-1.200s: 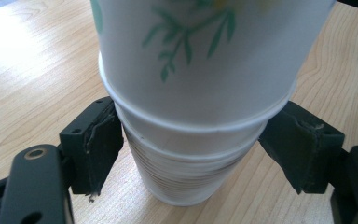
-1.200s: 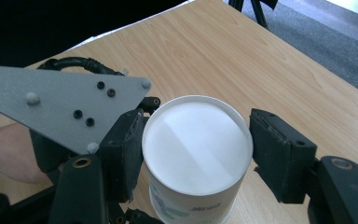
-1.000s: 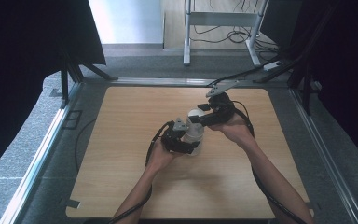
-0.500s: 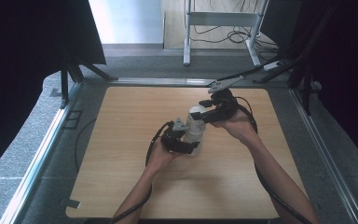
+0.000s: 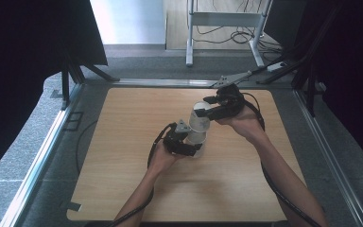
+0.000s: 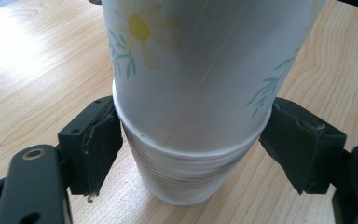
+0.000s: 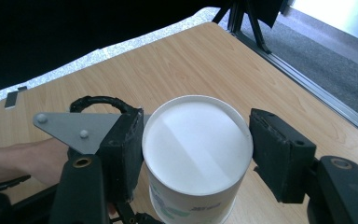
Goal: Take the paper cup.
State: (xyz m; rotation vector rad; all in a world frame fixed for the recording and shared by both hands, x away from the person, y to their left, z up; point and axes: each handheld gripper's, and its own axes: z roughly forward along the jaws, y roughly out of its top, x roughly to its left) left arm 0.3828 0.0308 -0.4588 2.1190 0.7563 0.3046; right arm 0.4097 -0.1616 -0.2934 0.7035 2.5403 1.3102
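High view shows a wooden surface [image 5: 123, 142] with both grippers meeting a little right of its middle, the forearms coming in from six o'clock. At the spot where they meet stands a stack of upturned paper cups [image 5: 196, 138], and above it a single paper cup [image 5: 200, 119], also bottom up, with its white base toward the camera. The left gripper [image 5: 189, 144] comes at the stack from about eight o'clock; in the left gripper view its fingers [image 6: 93, 140] sit at either side of the ribbed stack [image 6: 186, 175], at the rolled rim of the flowered cup [image 6: 200, 70] above; the left pad is against that rim, while at the right pad I cannot tell whether it touches or stands just clear, so I cannot tell whether this gripper is clamped. The stack's bottom rests on the wood. The right gripper [image 5: 207, 109] reaches in from about two o'clock; in the right gripper view its fingers [image 7: 123, 154] flank the upturned cup [image 7: 196, 149] just under its base, the left pad pressed to the wall and the right pad [image 7: 279, 154] just beside it with a thin gap, so the grip looks loose or not fully closed
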